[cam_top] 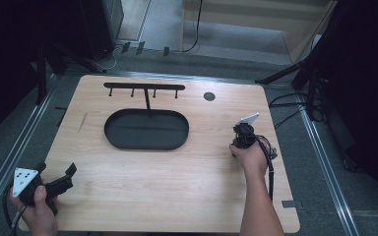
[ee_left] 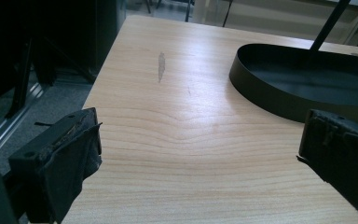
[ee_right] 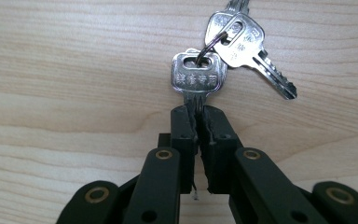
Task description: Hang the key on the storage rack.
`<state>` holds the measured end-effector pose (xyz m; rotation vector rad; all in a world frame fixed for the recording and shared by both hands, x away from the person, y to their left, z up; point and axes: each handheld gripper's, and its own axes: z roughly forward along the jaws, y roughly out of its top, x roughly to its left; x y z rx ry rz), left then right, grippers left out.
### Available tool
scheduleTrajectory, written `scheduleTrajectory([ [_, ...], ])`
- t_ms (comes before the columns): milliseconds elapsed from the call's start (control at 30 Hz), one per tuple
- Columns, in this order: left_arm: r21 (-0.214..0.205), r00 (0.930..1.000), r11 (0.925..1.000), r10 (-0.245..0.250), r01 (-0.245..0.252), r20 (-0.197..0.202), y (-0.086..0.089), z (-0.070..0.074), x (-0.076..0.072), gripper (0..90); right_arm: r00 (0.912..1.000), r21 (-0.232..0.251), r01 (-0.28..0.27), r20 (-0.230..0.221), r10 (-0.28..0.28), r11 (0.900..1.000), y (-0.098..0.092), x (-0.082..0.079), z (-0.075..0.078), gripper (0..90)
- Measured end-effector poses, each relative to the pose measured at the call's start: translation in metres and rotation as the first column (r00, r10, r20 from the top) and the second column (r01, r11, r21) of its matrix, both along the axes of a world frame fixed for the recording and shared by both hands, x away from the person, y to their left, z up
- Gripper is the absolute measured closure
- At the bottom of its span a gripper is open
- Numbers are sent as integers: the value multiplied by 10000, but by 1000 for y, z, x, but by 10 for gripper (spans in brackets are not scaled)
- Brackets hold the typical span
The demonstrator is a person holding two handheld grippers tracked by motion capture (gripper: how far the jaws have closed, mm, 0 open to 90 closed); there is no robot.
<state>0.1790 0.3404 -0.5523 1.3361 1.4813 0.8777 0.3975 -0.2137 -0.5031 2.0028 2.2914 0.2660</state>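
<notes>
- Bunch of keys [ee_right: 228, 51] on a ring, lying on the table [cam_top: 177, 187] near its right edge; blade of the nearest key pinched, head stamped with characters, second key fanned out to the right.
- Right tongs [ee_right: 199, 116] clenched on the blade of that key, jaws nearly meeting; in the high view, right tongs [cam_top: 242, 132] pointing down at the table, gripped by the right hand [cam_top: 250, 157].
- Left tongs [ee_left: 198, 144] released, jaws wide apart above bare wood; left hand [cam_top: 37, 209] at the near left corner.
- Black oval tray [cam_top: 146, 129] mid-table, well apart from the keys.
- Black hook rack [cam_top: 144, 87] rising behind the tray.
</notes>
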Motion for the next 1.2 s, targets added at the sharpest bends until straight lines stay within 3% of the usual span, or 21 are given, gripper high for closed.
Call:
scheduleTrajectory([
  [133,-58,10000,10000,-15,15,-14,0,0,0,0,9975,-335,-634,-326,623,9974,5,0,6,847],
  [200,-53,10000,10000,-12,12,-11,0,0,0,0,9966,-442,-807,-182,800,9958,7,0,17,847],
  [233,-54,10000,10000,-14,14,-11,0,0,0,0,9960,-452,-894,35,896,9950,9,1,31,847],
  [267,-54,10000,10000,-14,14,-11,0,0,0,0,9960,-452,-894,35,896,9950,9,1,31,847],
  [433,-65,10000,10000,-26,26,-16,1,0,0,0,9933,-422,-1032,477,1052,9938,19,2,65,848],
  [800,-261,10000,9996,-91,91,32,2,0,0,0,9849,-335,-1470,870,1494,9886,49,5,105,848],
  [1033,-321,10000,9995,-66,67,41,2,0,0,0,9726,-226,-1961,1228,1974,9803,80,12,136,848],
  [1200,-335,10000,9994,-83,83,16,2,0,0,0,9653,-292,-2231,1328,2250,9744,97,15,149,848],
])
